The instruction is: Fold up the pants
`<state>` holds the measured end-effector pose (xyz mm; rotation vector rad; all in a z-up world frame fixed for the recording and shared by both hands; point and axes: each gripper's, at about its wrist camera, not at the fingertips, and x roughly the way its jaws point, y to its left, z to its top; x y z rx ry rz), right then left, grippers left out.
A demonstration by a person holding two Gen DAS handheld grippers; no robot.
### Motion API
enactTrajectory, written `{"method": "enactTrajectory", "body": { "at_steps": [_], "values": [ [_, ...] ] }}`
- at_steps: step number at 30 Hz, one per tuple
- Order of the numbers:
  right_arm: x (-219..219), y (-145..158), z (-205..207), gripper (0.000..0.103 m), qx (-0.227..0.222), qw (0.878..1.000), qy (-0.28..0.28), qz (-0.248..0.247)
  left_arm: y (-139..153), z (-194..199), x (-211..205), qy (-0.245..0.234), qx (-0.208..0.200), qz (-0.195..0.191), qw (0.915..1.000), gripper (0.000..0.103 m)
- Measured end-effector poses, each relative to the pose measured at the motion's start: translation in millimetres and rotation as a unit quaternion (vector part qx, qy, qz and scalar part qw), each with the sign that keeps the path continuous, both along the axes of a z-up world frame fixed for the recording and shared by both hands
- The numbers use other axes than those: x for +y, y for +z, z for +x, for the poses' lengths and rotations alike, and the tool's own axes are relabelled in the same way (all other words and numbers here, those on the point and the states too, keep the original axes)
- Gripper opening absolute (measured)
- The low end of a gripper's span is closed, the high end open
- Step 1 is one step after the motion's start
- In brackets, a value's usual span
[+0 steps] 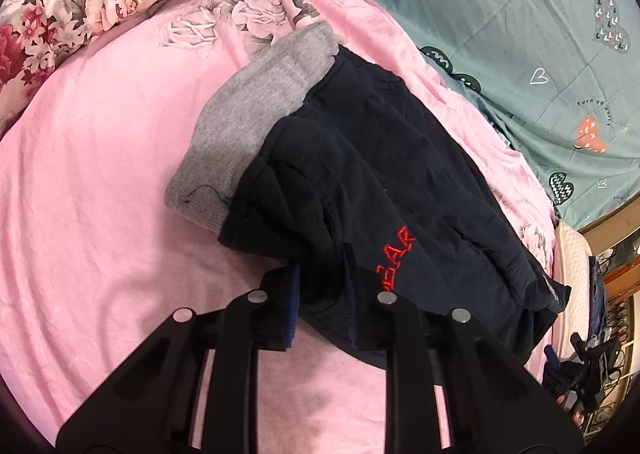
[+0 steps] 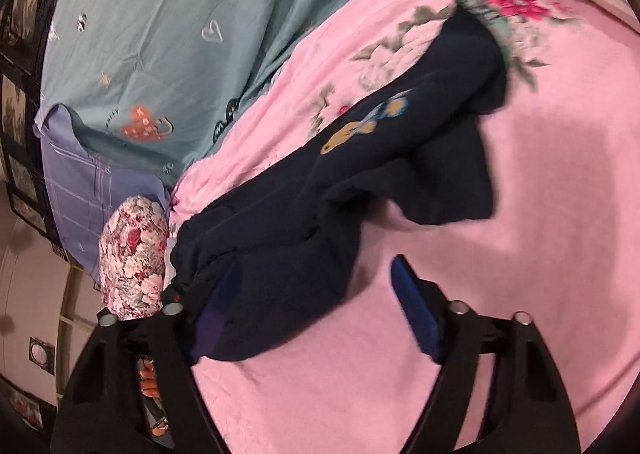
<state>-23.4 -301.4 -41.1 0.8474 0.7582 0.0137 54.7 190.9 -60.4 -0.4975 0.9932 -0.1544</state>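
Left tool (image 1: 320, 294) is clamped on the near edge of the pants (image 1: 360, 182), dark fabric pinched between its blue pads (image 1: 292, 302). Right tool (image 2: 320, 306) gapes wide: one pad (image 2: 416, 310) is clear over the pink bedsheet (image 2: 540, 214), the other sits under or against the cloth, gripping nothing. The pants lie bunched on the bed, grey waistband (image 1: 248, 126) at the far end, legs trailing toward the floral print. Looks like mid-fold, one side held. Next move likely needs the right tool to close on the loose edge, then both carry it over evenly.
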Motion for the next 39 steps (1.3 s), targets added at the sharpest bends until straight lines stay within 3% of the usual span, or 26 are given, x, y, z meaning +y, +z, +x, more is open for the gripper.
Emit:
{"method": "enactTrajectory", "body": {
  "at_steps": [3, 5, 7, 13, 19, 21, 22, 23, 25, 27, 31, 33, 35, 39],
  "values": [
    [6.8, -14.0, 26.6, 0.054, 0.037, 0.999, 0.004, -0.028, -6.5, 3.0, -0.1, 0.001, 0.0, 0.0, 1.0, 0.024],
    [5.0, -20.6, 37.9, 0.027, 0.047, 0.998, 0.0, -0.049, -8.4, 3.9, 0.5, 0.001, -0.001, -0.001, 1.0, 0.025],
    [-6.0, -18.8, 35.1, 0.008, 0.035, 0.997, -0.019, -0.059, -9.0, 5.6, 2.8, 0.002, -0.001, -0.005, 1.0, 0.021],
    [-26.6, 7.6, -10.6, 0.004, -0.015, 0.997, -0.02, -0.067, 5.7, -2.4, 10.0, 0.012, -0.02, -0.021, 0.9995, 0.014],
    [-7.3, 76.4, -80.6, 0.004, -0.101, 0.987, -0.001, -0.121, 57.3, -39.3, 22.1, 0.01, -0.08, -0.053, 0.9953, 0.013],
    [2.2, 79.6, -100.3, 0.004, -0.1, 0.987, 0.012, -0.122, 74.3, -58.2, 29.5, 0.005, -0.102, -0.055, 0.9933, 0.013],
    [7.4, 72.9, -110.1, 0.01, -0.086, 0.99, 0.023, -0.114, 79.6, -65.2, 31.1, 0.002, -0.109, -0.053, 0.9927, 0.013],
    [9.9, 59.3, -118.3, 0.039, -0.062, 0.993, 0.034, -0.092, 82.8, -74.6, 34.8, 0.001, -0.114, -0.045, 0.9924, 0.013],
    [10.9, 26.3, -129.3, 0.077, 0.003, 0.997, 0.059, -0.041, 78.2, -91.2, 41.2, -0.005, -0.108, -0.004, 0.9941, 0.014],
    [-1.0, -1.2, -151.6, 0.077, 0.036, 0.999, 0.038, -0.008, 58.4, -97.5, 46.3, -0.014, -0.084, 0.026, 0.9961, 0.017],
    [-52.5, -11.7, -185.7, 0.077, 0.023, 0.997, -0.057, 0.039, 17.1, -103.1, 58.9, -0.004, -0.027, 0.057, 0.998, 0.017],
    [-72.9, -6.5, -189.0, 0.077, 0.02, 0.996, -0.092, 0.013, 10.9, -103.6, 63.9, 0.002, -0.021, 0.052, 0.9984, 0.018],
    [-81.2, -2.5, -182.6, 0.077, 0.023, 0.994, -0.096, -0.046, 11.0, -102.0, 65.8, 0.005, -0.022, 0.045, 0.9988, 0.02],
    [-83.1, -16.2, -154.0, 0.067, 0.031, 0.995, -0.051, -0.075, 12.1, -94.4, 54.7, 0.003, -0.023, 0.059, 0.998, 0.027]
  ]
}}
